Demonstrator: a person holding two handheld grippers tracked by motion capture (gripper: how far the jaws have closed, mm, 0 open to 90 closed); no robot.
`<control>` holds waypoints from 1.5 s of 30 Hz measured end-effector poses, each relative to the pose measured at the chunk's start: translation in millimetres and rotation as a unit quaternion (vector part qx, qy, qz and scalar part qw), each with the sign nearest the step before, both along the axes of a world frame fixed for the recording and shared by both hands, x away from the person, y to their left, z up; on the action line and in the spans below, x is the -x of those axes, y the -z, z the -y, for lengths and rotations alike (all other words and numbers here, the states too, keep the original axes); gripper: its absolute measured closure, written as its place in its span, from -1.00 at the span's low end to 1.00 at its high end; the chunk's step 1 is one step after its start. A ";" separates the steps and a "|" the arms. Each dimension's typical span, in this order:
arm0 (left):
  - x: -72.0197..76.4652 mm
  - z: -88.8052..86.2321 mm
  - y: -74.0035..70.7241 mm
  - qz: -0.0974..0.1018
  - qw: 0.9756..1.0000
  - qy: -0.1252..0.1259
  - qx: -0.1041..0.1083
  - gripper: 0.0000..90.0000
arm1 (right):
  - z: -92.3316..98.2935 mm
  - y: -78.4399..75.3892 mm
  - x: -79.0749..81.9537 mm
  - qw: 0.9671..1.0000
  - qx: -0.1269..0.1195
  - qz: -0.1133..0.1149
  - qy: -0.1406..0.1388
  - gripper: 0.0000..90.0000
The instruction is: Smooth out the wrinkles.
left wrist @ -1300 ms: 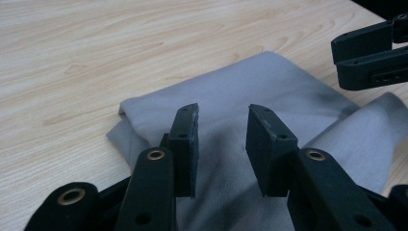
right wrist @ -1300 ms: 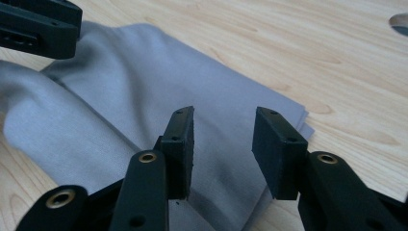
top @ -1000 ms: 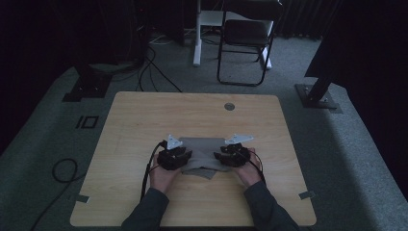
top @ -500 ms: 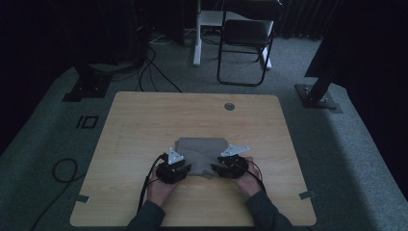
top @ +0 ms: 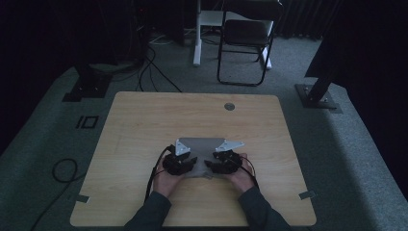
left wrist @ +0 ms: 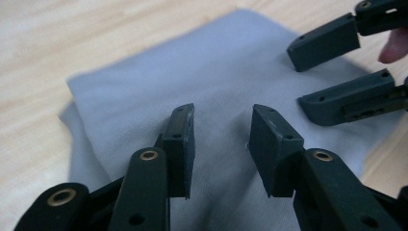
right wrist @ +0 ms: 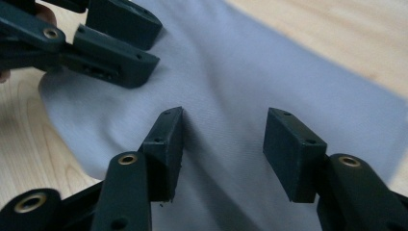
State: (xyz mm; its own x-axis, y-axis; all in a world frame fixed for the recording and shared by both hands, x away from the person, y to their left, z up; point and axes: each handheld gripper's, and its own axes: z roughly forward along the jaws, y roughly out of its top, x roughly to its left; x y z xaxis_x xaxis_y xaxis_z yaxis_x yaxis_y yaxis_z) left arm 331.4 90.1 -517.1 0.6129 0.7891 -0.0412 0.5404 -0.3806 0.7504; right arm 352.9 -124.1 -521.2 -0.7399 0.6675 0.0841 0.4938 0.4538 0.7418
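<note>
A: Change since the earlier high view: both hands have drawn back toward the near table edge, and the grey cloth now lies flatter, with more of it exposed beyond the grippers. Both sets of jaws have just been opening.

B: Confirm left gripper condition.

A: Jaws spread. The cloth lies under and between them, but the pads do not press on it. Nothing is pinched.

B: Right gripper?

A: Same condition. Jaws apart, cloth visible in the gap and below, no grip on the fabric.

B: Location of the cloth?

A: On the wooden table, in the near half, roughly centred left to right. It lies as a folded panel with a soft ridge running through it, seen in the right gripper view. A lower layer protrudes at one edge in the left gripper view.

B: Relative position of the grippers?

A: Side by side at the near edge of the cloth, left gripper at the left end, right gripper at the right end, jaws pointing toward each other. Each gripper appears near the other in the gripper views.

B: Hands?

A: Left hand and right hand each hold a gripper body.
</note>
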 end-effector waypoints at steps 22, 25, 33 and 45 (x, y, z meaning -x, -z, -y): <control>28.6 -17.9 21.0 -0.009 1.000 -0.013 -0.021 0.31 | 12.5 22.8 18.3 0.999 0.040 -0.010 0.020 -0.32; 26.3 -20.9 24.1 -0.013 1.000 -0.016 -0.012 0.31 | 11.5 23.5 17.1 0.999 0.040 -0.011 0.019 -0.33; 10.6 -21.9 27.8 -0.016 0.999 -0.038 -0.020 0.32 | 8.6 25.5 -3.3 0.999 0.034 -0.014 0.024 -0.35; -12.2 -33.2 28.9 -0.018 0.997 -0.070 -0.017 0.32 | -5.5 26.0 -39.1 0.999 0.032 -0.007 0.027 -0.35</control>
